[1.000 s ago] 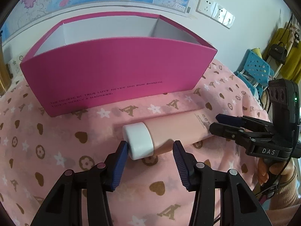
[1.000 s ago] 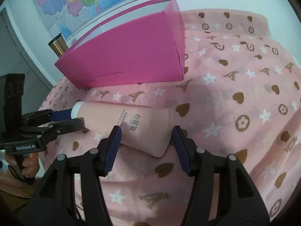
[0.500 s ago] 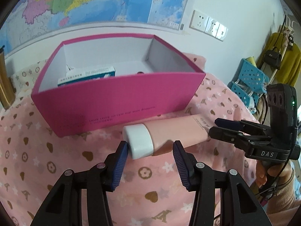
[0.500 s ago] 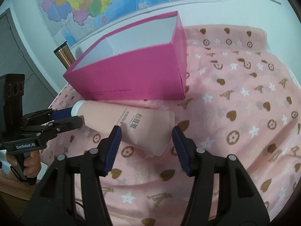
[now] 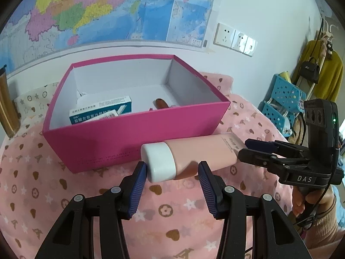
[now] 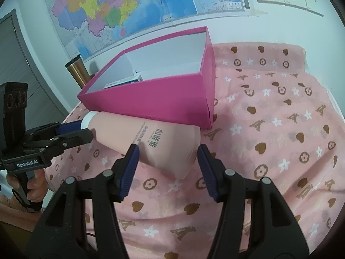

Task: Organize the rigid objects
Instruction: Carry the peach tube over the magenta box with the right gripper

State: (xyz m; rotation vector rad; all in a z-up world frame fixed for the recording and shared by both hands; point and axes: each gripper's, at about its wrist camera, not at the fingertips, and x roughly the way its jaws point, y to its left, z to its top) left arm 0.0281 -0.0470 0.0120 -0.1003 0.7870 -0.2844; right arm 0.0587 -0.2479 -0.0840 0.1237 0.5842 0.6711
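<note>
1. the pink tube (image 5: 200, 154) hung lifted off the patterned pink cloth (image 5: 43, 183), carried lengthwise between the two grippers, right in front of the magenta box (image 5: 133, 138).
2. the left gripper (image 5: 171, 182) was at the white cap (image 5: 160, 161) end: its left pad touched the cap, its right pad sat by the tube's shoulder, jaws fairly wide and bracketing that end; whether they actually pinched it, i couldn't tell.
3. the right gripper (image 6: 167, 161) straddled the flat crimped end of the tube (image 6: 155, 144), both pads at its edges, jaws spread about as wide as the tube, so it looked held there.
4. in the left wrist view the right gripper (image 5: 248, 153) showed side-on, its tips at the tube's tail.
5. in the right wrist view the left gripper (image 6: 79, 132) met the cap (image 6: 88, 119) from the far side.
6. the box stood open-topped, near wall facing the grippers, with a blue-and-white carton (image 5: 101, 110) and a small reddish-brown item (image 5: 160, 103) inside.
7. a metal tumbler (image 6: 76, 71) stood beyond the box, a map (image 5: 86, 10) on the wall behind.
</note>
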